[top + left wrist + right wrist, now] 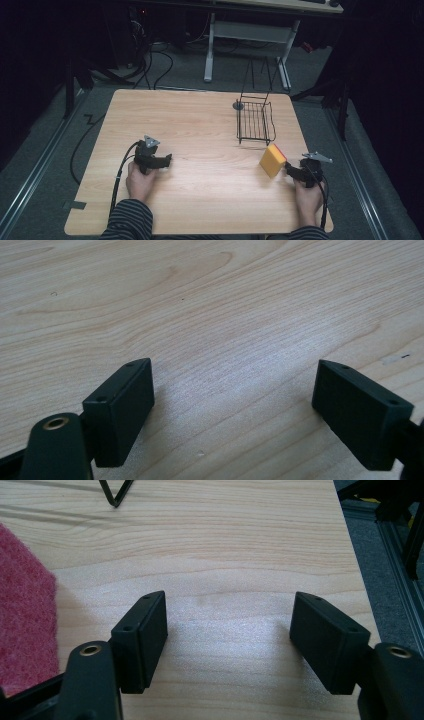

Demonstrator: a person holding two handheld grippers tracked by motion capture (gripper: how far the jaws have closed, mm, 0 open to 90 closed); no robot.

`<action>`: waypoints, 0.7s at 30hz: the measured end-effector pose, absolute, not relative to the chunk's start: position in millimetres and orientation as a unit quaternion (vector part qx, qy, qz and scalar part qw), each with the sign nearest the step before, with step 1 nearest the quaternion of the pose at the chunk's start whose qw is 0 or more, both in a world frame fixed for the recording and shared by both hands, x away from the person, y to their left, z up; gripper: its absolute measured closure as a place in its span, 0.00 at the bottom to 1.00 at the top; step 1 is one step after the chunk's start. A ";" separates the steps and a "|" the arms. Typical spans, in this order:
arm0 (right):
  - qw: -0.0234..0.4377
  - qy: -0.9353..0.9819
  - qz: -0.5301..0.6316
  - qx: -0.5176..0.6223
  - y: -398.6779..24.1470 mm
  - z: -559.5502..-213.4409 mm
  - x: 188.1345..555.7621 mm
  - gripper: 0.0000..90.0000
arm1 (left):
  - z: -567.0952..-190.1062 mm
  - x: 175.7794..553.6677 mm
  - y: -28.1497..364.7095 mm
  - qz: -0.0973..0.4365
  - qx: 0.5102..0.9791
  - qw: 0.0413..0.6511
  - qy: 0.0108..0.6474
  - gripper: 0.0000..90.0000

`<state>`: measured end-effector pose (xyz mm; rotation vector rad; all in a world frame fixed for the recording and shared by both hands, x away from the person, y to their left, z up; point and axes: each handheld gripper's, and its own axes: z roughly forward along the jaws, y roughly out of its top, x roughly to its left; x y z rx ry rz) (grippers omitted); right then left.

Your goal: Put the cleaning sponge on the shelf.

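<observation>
A yellow sponge [272,161] with a red scouring face stands tilted on the wooden table [200,130], in front of a black wire rack [255,121]. My right gripper [291,170] sits just right of the sponge, pointing at it. In the right gripper view its jaws [230,605] stand open over bare wood, and the sponge's red face [22,610] lies outside the left jaw. My left gripper [168,159] rests on the table's left half, far from the sponge. Its jaws [235,375] are open with nothing between them.
A small grey round piece [238,105] lies by the rack's far left corner. The table's right edge [357,570] runs close to the right gripper, with grey floor and a metal rail beyond. A white desk frame [210,50] and cables stand behind the table.
</observation>
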<state>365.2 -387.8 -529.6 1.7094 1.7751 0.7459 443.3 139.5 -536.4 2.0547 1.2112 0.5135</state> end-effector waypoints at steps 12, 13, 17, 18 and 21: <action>0.279 0.662 0.278 0.638 -387.7 -529.6 365.3 0.35 | -536.5 443.3 139.5 0.198 0.791 0.344 0.466 0.20; 0.280 0.662 0.278 0.637 -387.8 -529.6 365.2 0.35 | -536.4 443.3 139.5 0.198 0.791 0.344 0.466 0.20; 0.280 0.662 0.277 0.637 -387.4 -529.6 365.0 0.36 | -536.4 443.2 139.5 0.198 0.791 0.344 0.466 0.20; 0.280 0.663 0.277 0.637 -387.4 -529.6 365.0 0.36 | -536.4 443.2 139.5 0.198 0.791 0.344 0.466 0.20; 0.279 0.664 0.277 0.636 -387.8 -529.5 365.1 0.35 | -536.4 443.1 139.5 0.198 0.791 0.344 0.466 0.20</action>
